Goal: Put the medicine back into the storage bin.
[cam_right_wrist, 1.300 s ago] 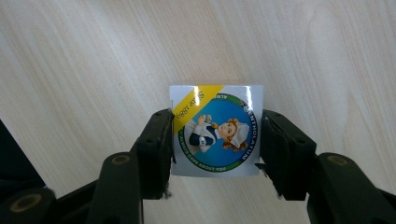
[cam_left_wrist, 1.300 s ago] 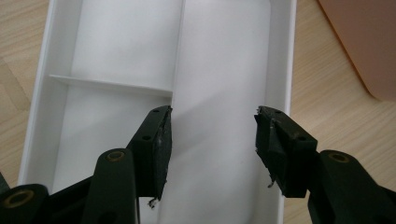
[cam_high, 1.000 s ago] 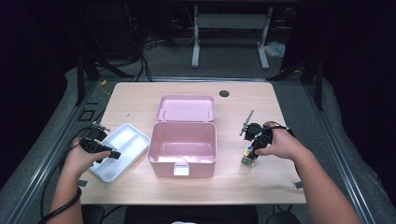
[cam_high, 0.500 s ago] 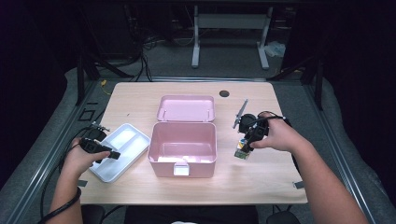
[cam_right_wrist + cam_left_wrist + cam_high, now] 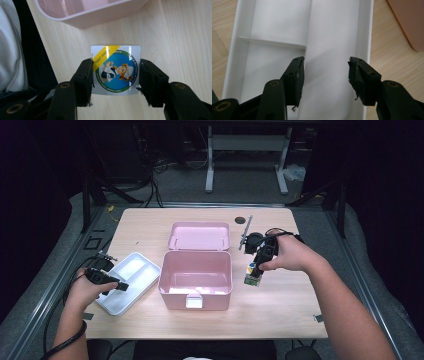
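A small box [image 5: 115, 70] with a round cartoon label sits clamped between the right gripper's [image 5: 254, 274] jaws, held above the wooden table [image 5: 300, 305] just beside the open pink case [image 5: 196, 279]. The left gripper [image 5: 325, 75] hovers over a white divided tray [image 5: 272, 42], jaws apart with nothing between them. Beyond the table the room is dark, cables and a metal stand [image 5: 245, 150] barely readable. The label's print is partly covered by the jaws.

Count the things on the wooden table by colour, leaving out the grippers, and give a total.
Pink: 1, open hinged plastic box
White: 1, divided plastic tray
Multicoloured: 1, small printed square box held in the right gripper
Total: 3
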Demonstrator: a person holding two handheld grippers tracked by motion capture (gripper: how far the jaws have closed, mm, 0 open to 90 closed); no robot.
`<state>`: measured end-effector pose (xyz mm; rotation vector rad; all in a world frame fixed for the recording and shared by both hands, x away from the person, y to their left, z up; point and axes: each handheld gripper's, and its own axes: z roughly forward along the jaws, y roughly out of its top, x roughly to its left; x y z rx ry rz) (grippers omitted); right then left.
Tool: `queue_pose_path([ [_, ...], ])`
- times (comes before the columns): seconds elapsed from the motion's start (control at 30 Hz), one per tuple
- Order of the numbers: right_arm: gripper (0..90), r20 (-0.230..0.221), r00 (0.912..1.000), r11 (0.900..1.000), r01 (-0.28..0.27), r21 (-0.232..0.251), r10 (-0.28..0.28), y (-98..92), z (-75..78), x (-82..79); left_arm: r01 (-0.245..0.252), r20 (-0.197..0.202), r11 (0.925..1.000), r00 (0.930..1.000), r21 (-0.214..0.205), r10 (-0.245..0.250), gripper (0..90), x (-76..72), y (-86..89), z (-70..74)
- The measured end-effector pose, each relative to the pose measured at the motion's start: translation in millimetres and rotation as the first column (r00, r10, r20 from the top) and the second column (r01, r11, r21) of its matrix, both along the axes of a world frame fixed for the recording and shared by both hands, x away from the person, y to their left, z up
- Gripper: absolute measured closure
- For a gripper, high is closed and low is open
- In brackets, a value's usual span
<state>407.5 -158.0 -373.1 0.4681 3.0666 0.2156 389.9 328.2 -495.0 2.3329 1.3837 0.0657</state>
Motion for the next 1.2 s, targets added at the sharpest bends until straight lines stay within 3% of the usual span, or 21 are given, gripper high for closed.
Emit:
queue_pose_path([
  [0.3, 47.8, 0.006, 0.9995, 0.9995, -0.030, -0.001, 0.030, 16.9, 28.1, -1.6, 0.003, -0.001, 1.0000, 1.0000, 0.002, -0.003, 47.0, 0.0, -0.3, 0.2],
  [0.53, 47.9, 0.033, 0.9961, 0.9966, -0.081, -0.012, 0.082, 45.8, 47.1, -5.3, 0.002, -0.001, 1.0000, 1.0000, 0.001, -0.002, 47.1, -0.5, 0.7, 0.6],
  [0.93, 47.9, 0.043, 0.9897, 0.9906, -0.136, -0.011, 0.137, 81.2, 59.1, -0.5, 0.006, -0.003, 1.0000, 1.0000, 0.002, -0.006, 47.1, -0.4, 0.4, 0.5],
  [1.2, 47.9, 0.036, 0.9878, 0.9885, -0.151, -0.007, 0.152, 95.1, 51.6, 1.8, 0.008, -0.002, 1.0000, 1.0000, 0.000, -0.008, 47.2, -0.3, -0.1, 0.4],
])
